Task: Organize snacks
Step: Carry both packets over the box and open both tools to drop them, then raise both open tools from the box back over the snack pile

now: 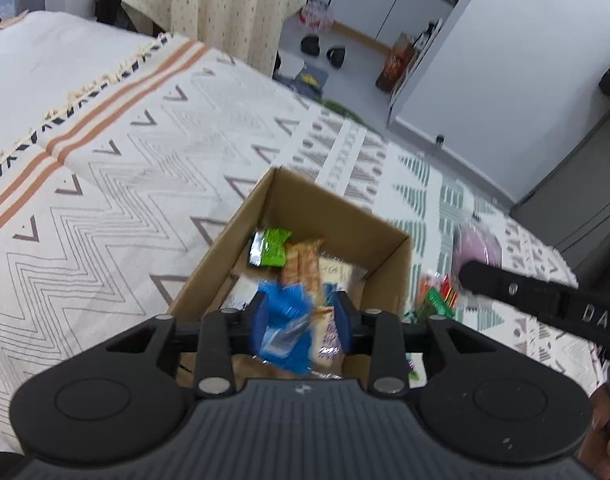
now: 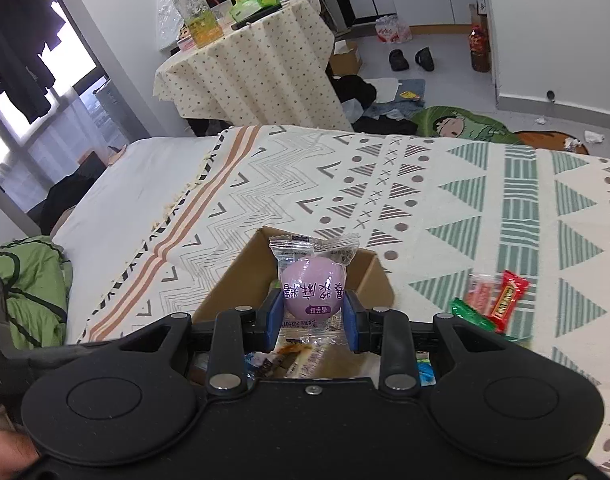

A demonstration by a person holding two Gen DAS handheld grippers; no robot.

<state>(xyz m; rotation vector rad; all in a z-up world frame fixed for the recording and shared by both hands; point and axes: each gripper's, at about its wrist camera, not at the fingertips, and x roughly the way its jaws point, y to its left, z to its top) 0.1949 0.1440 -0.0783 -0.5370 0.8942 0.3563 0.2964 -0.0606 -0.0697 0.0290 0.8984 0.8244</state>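
Observation:
My left gripper (image 1: 301,318) hangs over an open cardboard box (image 1: 337,216) on the patterned blanket. Its jaws stand apart, and a blurred blue packet (image 1: 285,320) lies loose between and below them. A green packet (image 1: 269,247), an orange bar (image 1: 303,276) and other wrapped snacks lie in the box. My right gripper (image 2: 313,316) is shut on a clear packet holding a round purple snack (image 2: 312,288), just above the box (image 2: 233,280). That purple snack (image 1: 477,246) also shows blurred in the left wrist view.
Loose red, green and pink snack packets (image 2: 491,300) lie on the blanket (image 2: 425,200) right of the box, seen again as packets (image 1: 437,300) in the left wrist view. A cloth-covered table (image 2: 249,64) with bottles stands beyond the bed. A hand shows at each lower corner.

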